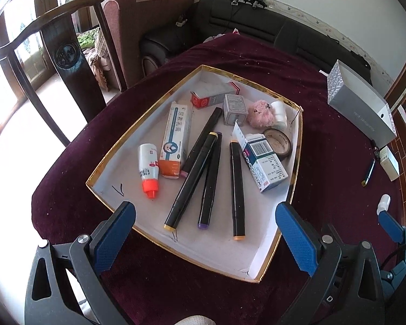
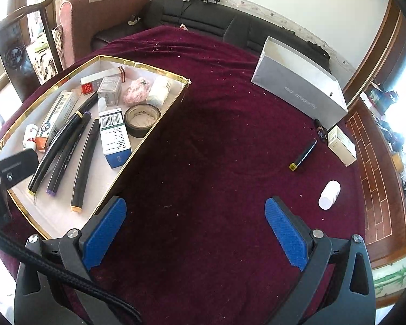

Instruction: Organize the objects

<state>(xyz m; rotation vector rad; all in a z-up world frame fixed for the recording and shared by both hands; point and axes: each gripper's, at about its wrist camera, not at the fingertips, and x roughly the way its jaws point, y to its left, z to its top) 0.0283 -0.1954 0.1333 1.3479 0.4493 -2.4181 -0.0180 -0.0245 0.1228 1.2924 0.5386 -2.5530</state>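
You are holding the left hand-held gripper (image 1: 205, 233) with its jaws apart and empty over the near edge of the gold-rimmed tray (image 1: 297, 146), where the black markers (image 1: 236, 189), boxes and tape roll (image 1: 278, 142) are lying. Your right hand-held gripper (image 2: 196, 230) is hovering, jaws apart, over the table (image 2: 216, 149), while a white bottle (image 2: 329, 194) and pen (image 2: 303, 155) are lying near the table's right edge.
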